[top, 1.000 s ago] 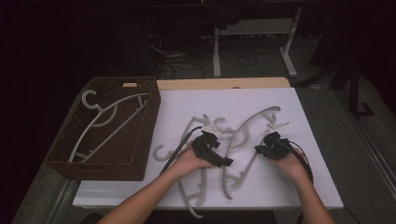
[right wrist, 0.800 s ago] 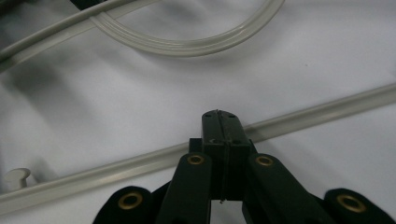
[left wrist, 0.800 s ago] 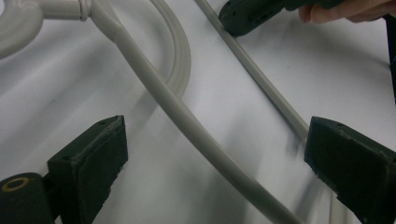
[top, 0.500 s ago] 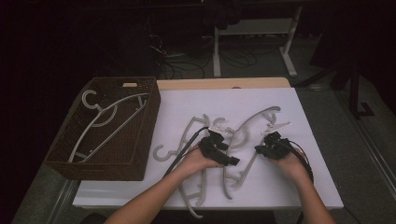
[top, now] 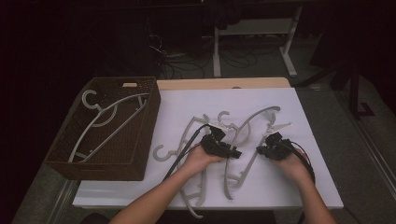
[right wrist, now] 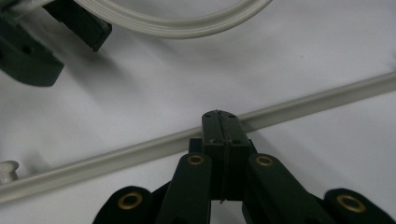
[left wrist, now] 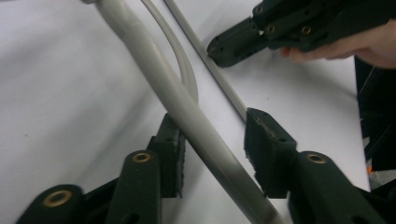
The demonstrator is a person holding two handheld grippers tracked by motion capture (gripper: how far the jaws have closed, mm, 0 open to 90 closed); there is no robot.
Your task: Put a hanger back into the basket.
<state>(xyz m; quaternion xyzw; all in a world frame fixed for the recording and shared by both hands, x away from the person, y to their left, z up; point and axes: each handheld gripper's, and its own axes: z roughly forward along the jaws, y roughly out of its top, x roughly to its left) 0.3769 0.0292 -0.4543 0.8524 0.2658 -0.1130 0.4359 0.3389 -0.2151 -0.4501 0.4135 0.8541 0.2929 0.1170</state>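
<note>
Risk first. The left gripper (left wrist: 212, 149) has its jaws astride the thick curved arm of a grey plastic hanger (left wrist: 187, 107). They have just been closing, but a gap shows on the right-hand side and the pads do not yet press from both sides. The arm runs slantwise through the gap, so a squeeze here may roll the round bar out sideways or catch it on one pad edge only.

Second risk: the hangers on the table (top: 322, 196) lie overlapped, hooks and arms crossing. Lifting this one may drag its neighbours, or snag the thin straight bar (right wrist: 116, 156) that the right gripper (right wrist: 219, 116) rests on.

Right gripper: jaws fully together, tips pressed down on or just against that thin bar. Nothing seen between the pads; likely it pins the bar to steady the pile. If the tip slides off, the pile shifts.

Pose, high view: both forearms enter from the bottom. The left hand (top: 198, 158) angles toward table centre, its gripper (top: 223, 145) low over the hanger tangle (top: 243, 135), pointing right. The right hand (top: 292, 163) sits near the right edge, its gripper (top: 270, 148) pointing left, close to the other.

Wicker basket (top: 140, 154) at left, well apart from both, with at least one hanger (top: 107, 116) inside
</note>
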